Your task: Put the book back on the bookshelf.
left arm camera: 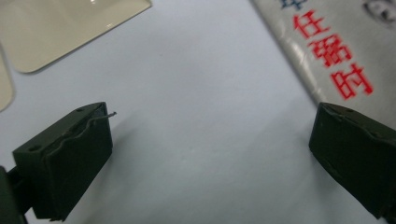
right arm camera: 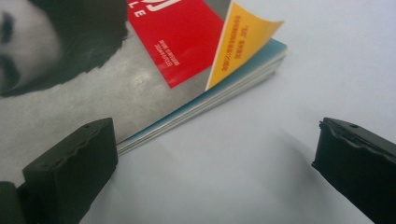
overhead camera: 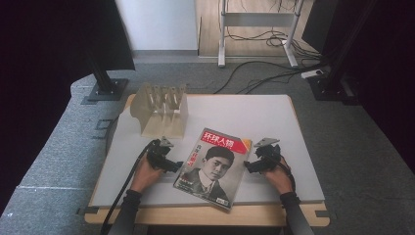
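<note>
The magazine (overhead camera: 211, 166) is lying flat on the white bench (overhead camera: 274, 122), cover up, near the front edge and turned a little so its top is pointing toward one o'clock. Both grippers are flanking it — the left gripper (overhead camera: 175, 167) at its nine o'clock side, the right gripper (overhead camera: 248, 166) at its three o'clock side.

In the left gripper view the fingers (left arm camera: 65, 163) are standing wide apart and gripping nothing; the right-hand finger is overlapping the magazine's (left arm camera: 327, 51) edge by the red lettering, though whether it is touching the cover I cannot tell.

In the right gripper view the fingers (right arm camera: 70, 163) are also spread wide and holding nothing. The left-hand one is sitting just at the magazine's (right arm camera: 140, 93) page edge — the other is hanging over bare bench. The cover's yellow corner (right arm camera: 238, 42) is curling up off the pages.

A beige rack (overhead camera: 161, 110) is standing at eleven o'clock from the magazine, well apart from both grippers.
</note>
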Motion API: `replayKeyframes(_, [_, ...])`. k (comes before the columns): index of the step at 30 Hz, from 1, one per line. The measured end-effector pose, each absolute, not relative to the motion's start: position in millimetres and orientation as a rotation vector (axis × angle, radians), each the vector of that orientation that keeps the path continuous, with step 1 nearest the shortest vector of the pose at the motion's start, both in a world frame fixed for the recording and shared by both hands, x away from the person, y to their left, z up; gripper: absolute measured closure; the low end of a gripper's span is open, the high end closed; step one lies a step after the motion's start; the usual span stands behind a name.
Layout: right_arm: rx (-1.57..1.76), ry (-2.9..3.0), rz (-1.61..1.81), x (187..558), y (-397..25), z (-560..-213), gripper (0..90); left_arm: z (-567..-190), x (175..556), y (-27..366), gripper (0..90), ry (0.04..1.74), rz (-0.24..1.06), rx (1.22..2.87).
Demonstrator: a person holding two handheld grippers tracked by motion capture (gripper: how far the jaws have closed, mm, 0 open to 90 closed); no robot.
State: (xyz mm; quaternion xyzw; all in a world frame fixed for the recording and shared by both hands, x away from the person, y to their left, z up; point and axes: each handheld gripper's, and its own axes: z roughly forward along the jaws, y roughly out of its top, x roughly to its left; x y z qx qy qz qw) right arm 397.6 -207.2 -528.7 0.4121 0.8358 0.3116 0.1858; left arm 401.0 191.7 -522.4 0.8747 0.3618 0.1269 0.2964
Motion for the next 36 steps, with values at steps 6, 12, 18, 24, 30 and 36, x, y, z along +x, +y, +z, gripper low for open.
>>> replayKeyframes(6, [1.181,2.35,0.882,409.5,-204.4,-529.0,0.0,-521.3,387.3,186.4,0.0,0.914,0.349,2.349])
replayKeyframes(12, [1.222,2.315,0.911,424.8,-203.9,-531.3,0.0,-525.1,370.6,184.1,0.0,0.902,0.313,2.315])
replayKeyframes(18, [1.224,2.317,0.945,415.5,-205.9,-530.8,6.6,-527.5,355.5,180.0,0.0,0.877,0.32,2.293])
replayKeyframes(24, [1.2,2.327,0.884,414.9,-205.1,-527.8,1.6,-527.8,345.9,169.5,0.0,0.839,0.313,2.304])
replayKeyframes(30, [1.232,2.32,0.864,432.6,-204.5,-528.6,0.0,-527.9,340.3,160.3,0.0,0.802,0.299,2.316])
replayKeyframes(36, [1.249,2.315,0.853,444.8,-201.3,-527.3,1.5,-528.0,336.0,153.2,0.0,0.758,0.27,2.325])
